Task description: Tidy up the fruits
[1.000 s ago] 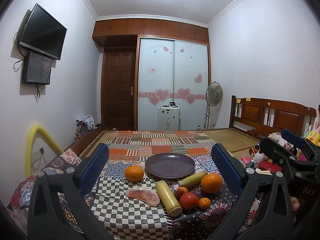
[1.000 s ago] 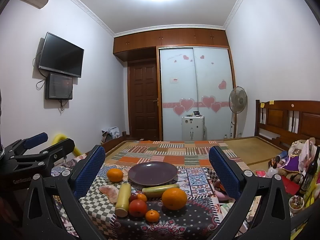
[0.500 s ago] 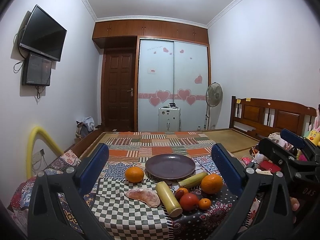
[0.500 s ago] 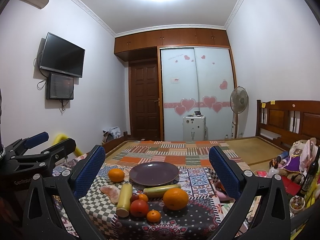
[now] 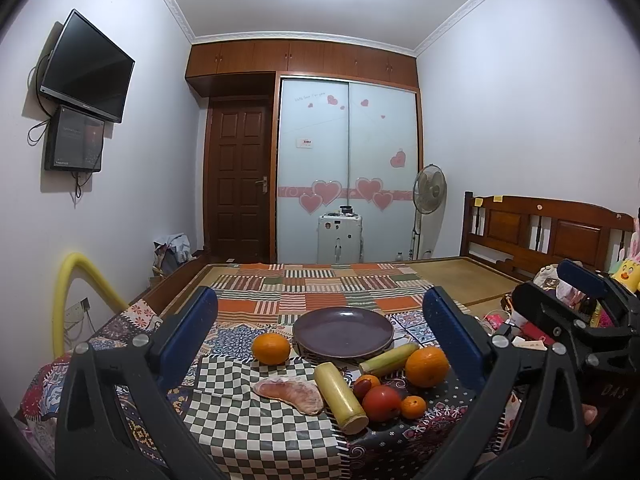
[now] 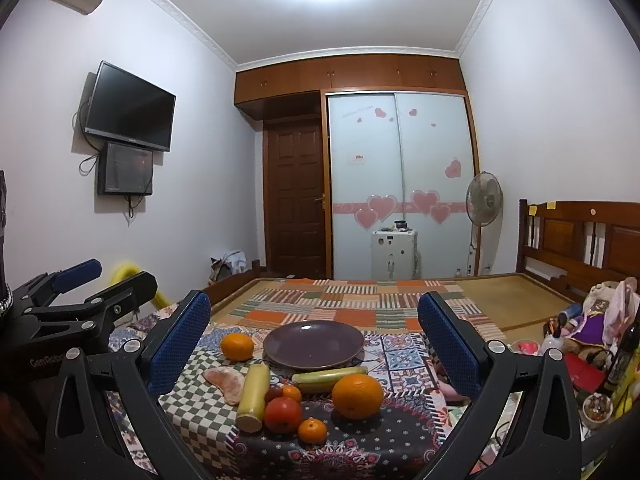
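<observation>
An empty purple plate sits on a patchwork-covered table. In front of it lie two oranges, a red tomato, a small tangerine, two yellow-green cane pieces and a pink pomelo wedge. My left gripper is open and empty, held back from the fruit. My right gripper is open and empty too. The large orange and tomato are nearest it.
The table's near edge is below the fruit. The other gripper shows at each view's side. A cluttered side area with toys and a bottle lies right. A bed with a wooden headboard is behind.
The right wrist view has edged slightly closer to the table, and the fruit sits a touch larger. The left view is nearly unchanged. Both grippers stay open.
</observation>
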`<action>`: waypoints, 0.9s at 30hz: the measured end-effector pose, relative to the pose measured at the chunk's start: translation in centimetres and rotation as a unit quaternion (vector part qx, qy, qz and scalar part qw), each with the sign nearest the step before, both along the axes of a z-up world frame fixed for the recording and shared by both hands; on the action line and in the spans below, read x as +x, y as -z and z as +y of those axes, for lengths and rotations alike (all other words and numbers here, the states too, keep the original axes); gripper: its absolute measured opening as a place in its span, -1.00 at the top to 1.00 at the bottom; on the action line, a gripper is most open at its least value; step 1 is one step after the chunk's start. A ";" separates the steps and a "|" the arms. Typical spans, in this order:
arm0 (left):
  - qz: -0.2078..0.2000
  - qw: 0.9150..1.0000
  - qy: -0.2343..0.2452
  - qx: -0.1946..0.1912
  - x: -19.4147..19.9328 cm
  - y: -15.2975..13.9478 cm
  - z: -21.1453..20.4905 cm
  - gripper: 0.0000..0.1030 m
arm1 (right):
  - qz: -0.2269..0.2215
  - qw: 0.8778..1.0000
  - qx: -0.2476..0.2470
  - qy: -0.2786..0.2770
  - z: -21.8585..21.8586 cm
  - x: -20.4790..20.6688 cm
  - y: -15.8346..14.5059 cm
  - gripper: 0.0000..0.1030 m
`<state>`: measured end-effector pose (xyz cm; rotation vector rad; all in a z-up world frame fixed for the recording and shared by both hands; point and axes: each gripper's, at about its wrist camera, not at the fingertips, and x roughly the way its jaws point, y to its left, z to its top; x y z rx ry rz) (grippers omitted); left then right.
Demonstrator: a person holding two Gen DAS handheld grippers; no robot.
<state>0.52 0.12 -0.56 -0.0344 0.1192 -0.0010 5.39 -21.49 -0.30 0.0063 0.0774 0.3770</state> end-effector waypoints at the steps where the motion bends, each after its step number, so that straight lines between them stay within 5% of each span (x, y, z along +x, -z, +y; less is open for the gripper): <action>1: 0.002 1.000 -0.001 0.001 0.1 0.1 0.0 -1.00 | 0.001 1.000 -0.003 0.001 0.1 0.2 0.1 -1.00; 10: 0.049 0.999 -0.003 0.000 2.9 2.9 0.7 -1.00 | 0.064 0.998 -0.028 -0.009 0.3 3.2 3.2 -0.99; 12: 0.063 0.998 -0.006 0.004 3.6 3.7 0.8 -0.93 | 0.087 0.995 -0.039 -0.005 0.2 4.3 4.3 -0.86; 18: 0.122 0.993 0.001 0.011 6.7 6.2 0.7 -0.54 | 0.169 0.984 -0.058 -0.001 -0.6 7.8 7.5 -0.33; 23: 0.180 0.983 0.016 0.012 10.0 8.4 0.2 -0.02 | 0.204 0.977 -0.066 -0.004 -1.2 9.6 9.1 -0.23; 27: 0.227 0.973 0.036 -0.010 12.7 10.2 -0.1 0.11 | 0.213 0.974 -0.071 -0.010 -0.6 10.6 9.7 -0.21</action>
